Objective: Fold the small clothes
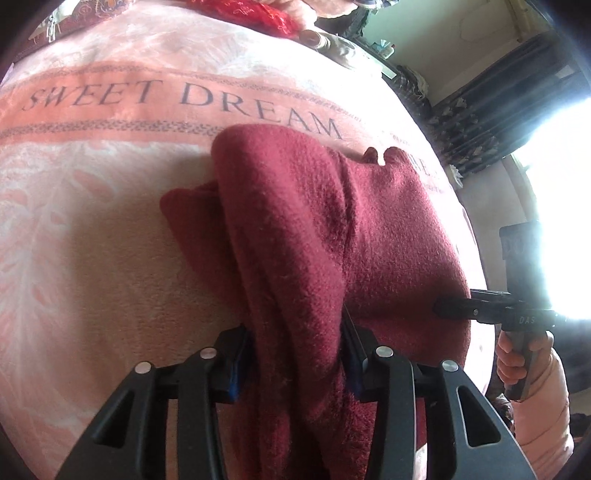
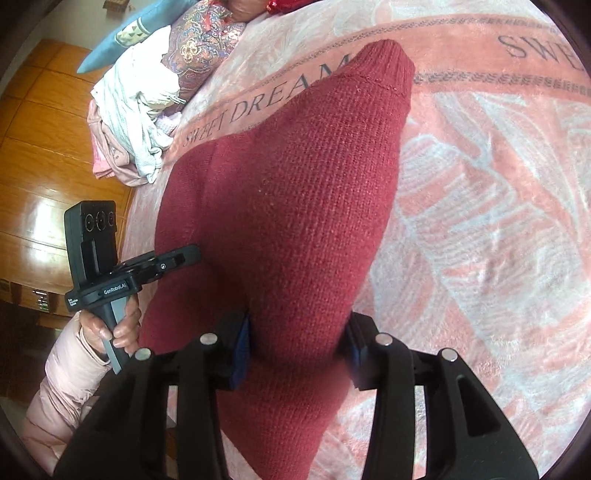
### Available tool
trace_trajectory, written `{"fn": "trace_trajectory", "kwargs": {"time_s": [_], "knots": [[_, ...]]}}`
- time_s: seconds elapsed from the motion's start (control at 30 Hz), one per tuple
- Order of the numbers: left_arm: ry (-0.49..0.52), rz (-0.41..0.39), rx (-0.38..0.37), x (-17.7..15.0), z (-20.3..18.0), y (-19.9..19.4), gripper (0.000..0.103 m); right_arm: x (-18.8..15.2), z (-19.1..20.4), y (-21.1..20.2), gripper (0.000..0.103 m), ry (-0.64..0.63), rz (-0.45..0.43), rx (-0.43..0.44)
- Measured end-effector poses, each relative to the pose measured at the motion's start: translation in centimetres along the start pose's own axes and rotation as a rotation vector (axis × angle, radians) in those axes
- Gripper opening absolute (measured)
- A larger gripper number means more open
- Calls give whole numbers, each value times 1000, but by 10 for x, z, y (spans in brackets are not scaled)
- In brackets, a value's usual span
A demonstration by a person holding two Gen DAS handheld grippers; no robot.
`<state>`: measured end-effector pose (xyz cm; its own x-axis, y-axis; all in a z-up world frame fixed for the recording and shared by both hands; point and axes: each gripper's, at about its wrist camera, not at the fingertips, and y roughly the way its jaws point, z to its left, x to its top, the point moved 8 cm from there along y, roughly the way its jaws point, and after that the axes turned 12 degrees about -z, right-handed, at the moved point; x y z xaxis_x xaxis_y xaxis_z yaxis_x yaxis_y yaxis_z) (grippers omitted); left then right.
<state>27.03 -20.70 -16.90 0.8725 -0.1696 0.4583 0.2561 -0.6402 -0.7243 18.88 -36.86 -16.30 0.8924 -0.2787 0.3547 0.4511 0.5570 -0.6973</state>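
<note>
A dark red knitted garment (image 1: 314,229) lies partly on the pink blanket (image 1: 110,258) and hangs bunched between the two grippers. My left gripper (image 1: 295,354) is shut on a thick fold of it. In the right wrist view the same garment (image 2: 295,184) stretches away, its ribbed cuff end (image 2: 384,62) resting on the blanket. My right gripper (image 2: 299,350) is shut on its near edge. The right gripper shows in the left wrist view (image 1: 454,306), gripping the garment's right edge. The left gripper shows in the right wrist view (image 2: 184,258) at the garment's left edge.
The pink blanket (image 2: 480,221) reads "SWEET DREAM" and covers a bed. A pile of white and pink clothes (image 2: 133,122) and patterned pillows (image 2: 199,44) lie at the bed's far side. Wooden floor (image 2: 48,177) lies beyond the edge. Red cloth (image 1: 251,14) lies at the far end.
</note>
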Motion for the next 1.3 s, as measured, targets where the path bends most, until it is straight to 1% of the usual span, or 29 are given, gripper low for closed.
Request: {"fn": "trace_trajectory", "kwargs": {"time_s": [0.1,0.17,0.2,0.23,0.3,0.33,0.4,0.47,0.5,0.53,0.6,0.63,0.67,0.77,0.83,0.9,0.97,1.0,1.03,1.17,1.2,1.23,1.27,1.3], "knots": [[36,-23,33,-7,-3,1,47,-1,0,0,44,-1,-7,-17],[26,-28,32,-7,-3,2,48,-1,2,-1,46,10,-15,-22],[7,-27,28,-6,-2,-2,48,1,3,-1,51,19,-19,-25],[-6,-28,26,-9,0,-9,48,0,3,-5,57,34,-24,-28],[-13,-42,55,-13,2,-25,47,-5,2,-18,58,38,-35,-42],[-13,-54,72,-16,1,-32,47,-9,3,-24,61,37,-38,-53],[16,-89,116,-26,-3,-52,46,-24,3,-33,62,66,-26,-56],[39,-103,212,-37,-4,-67,47,-41,5,-41,57,58,-26,-102],[41,-99,237,-44,-7,-70,47,-50,7,-43,52,33,-20,-145],[42,-95,249,-52,-9,-73,47,-56,9,-44,50,16,-16,-178],[68,-94,274,-60,-10,-73,46,-65,16,-41,46,-4,-1,-215],[92,-89,288,-63,-11,-71,46,-69,16,-38,40,-24,9,-249],[107,-86,304,-63,-11,-67,47,-73,15,-32,37,-43,21,-293],[100,-72,321,-67,-7,-56,49,-80,7,-14,37,-61,52,-366],[107,-78,330,-68,-5,-51,50,-79,4,-13,40,-44,53,-376],[113,-87,338,-67,-7,-58,50,-75,8,-22,40,-23,32,-363],[104,-93,363,-66,-9,-67,47,-74,13,-37,40,-44,-1,-386],[88,-91,365,-67,-10,-73,47,-73,16,-46,40,-59,-22,-412],[75,-92,374,-69,-11,-79,47,-74,19,-55,42,-67,-38,-429],[66,-88,429,-81,-18,-102,49,-82,35,-85,45,-72,-96,-458],[68,-96,442,-83,-22,-107,53,-84,41,-91,55,-79,-111,-470],[72,-112,455,-84,-27,-114,56,-87,46,-96,69,-87,-124,-487],[79,-127,470,-84,-31,-121,61,-91,51,-103,72,-96,-142,-502],[92,-145,487,-85,-36,-128,67,-95,58,-107,73,-105,-157,-507]]}}
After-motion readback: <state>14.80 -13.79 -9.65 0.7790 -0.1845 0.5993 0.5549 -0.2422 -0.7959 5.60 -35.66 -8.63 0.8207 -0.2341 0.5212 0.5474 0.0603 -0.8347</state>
